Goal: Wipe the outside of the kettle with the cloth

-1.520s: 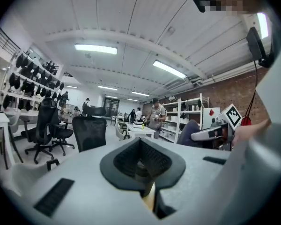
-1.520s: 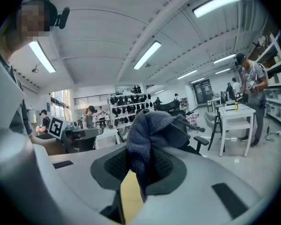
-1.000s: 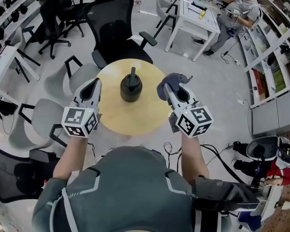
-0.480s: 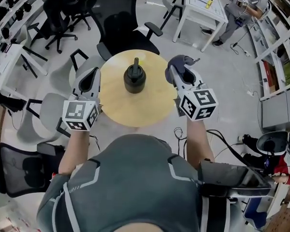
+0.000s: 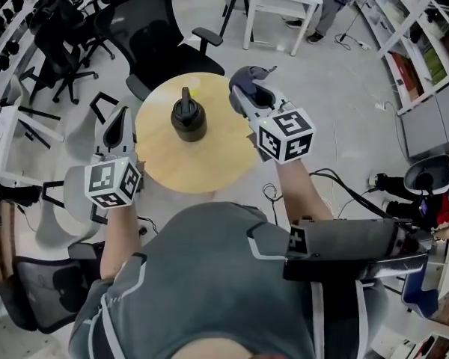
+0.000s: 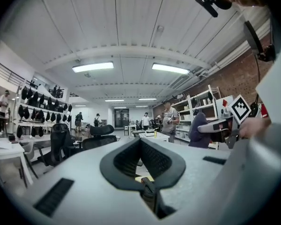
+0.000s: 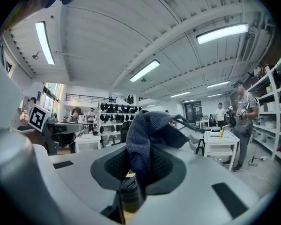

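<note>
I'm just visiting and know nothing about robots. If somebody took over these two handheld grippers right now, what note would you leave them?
Left gripper: shut and empty, held off the left edge of the round table.
Right gripper: shut on the dark cloth, by the table's right edge.
Kettle: upright on the table between the two grippers, touched by neither.
Done: the cloth is in the gripper.
Left: bring the cloth to the kettle and wipe its outside. The left gripper could probably steady it.

The squat kettle (image 5: 188, 120) is black, the round wooden table (image 5: 198, 169) pale tan, and the crumpled fabric cloth (image 5: 243, 79) dark slate-blue.
</note>
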A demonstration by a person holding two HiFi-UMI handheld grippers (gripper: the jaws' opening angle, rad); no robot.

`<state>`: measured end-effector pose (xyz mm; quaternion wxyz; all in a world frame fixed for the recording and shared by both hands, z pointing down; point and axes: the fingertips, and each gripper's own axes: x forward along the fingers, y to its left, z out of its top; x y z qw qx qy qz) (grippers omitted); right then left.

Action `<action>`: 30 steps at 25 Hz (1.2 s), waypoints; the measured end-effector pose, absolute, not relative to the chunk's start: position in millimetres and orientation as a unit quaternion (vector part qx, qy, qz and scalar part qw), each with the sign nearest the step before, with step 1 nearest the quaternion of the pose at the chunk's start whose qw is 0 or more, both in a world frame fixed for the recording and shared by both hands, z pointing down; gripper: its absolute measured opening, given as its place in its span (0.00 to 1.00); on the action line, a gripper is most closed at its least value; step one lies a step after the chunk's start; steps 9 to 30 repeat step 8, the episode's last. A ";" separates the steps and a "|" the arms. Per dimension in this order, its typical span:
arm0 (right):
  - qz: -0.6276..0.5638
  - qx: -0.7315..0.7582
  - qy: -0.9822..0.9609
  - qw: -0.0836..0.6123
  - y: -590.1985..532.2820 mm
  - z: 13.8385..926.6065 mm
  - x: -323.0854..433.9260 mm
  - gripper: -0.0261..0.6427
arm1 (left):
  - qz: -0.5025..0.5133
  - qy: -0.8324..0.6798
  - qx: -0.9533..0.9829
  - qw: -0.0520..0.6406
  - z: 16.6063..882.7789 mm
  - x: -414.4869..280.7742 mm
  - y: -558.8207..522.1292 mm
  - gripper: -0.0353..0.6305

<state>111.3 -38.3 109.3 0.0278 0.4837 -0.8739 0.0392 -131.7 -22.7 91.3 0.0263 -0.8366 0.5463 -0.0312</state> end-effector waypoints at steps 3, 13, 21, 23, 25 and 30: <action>0.043 0.484 -0.874 0.031 -39.8 112.4 114.4 0.17 | -0.031 0.541 -0.840 0.020 92.3 -128.7 -22.6 0.07; 0.051 0.480 -0.876 0.030 -43.6 108.0 117.9 0.17 | -0.039 0.540 -0.841 0.006 90.3 -125.3 -26.9 0.07; 0.051 0.480 -0.876 0.030 -43.6 108.0 117.9 0.17 | -0.039 0.540 -0.841 0.006 90.3 -125.3 -26.9 0.07; 0.051 0.480 -0.876 0.030 -43.6 108.0 117.9 0.17 | -0.039 0.540 -0.841 0.006 90.3 -125.3 -26.9 0.07; 0.051 0.480 -0.876 0.030 -43.6 108.0 117.9 0.17 | -0.039 0.540 -0.841 0.006 90.3 -125.3 -26.9 0.07; 0.051 0.480 -0.876 0.030 -43.6 108.0 117.9 0.17 | -0.039 0.540 -0.841 0.006 90.3 -125.3 -26.9 0.07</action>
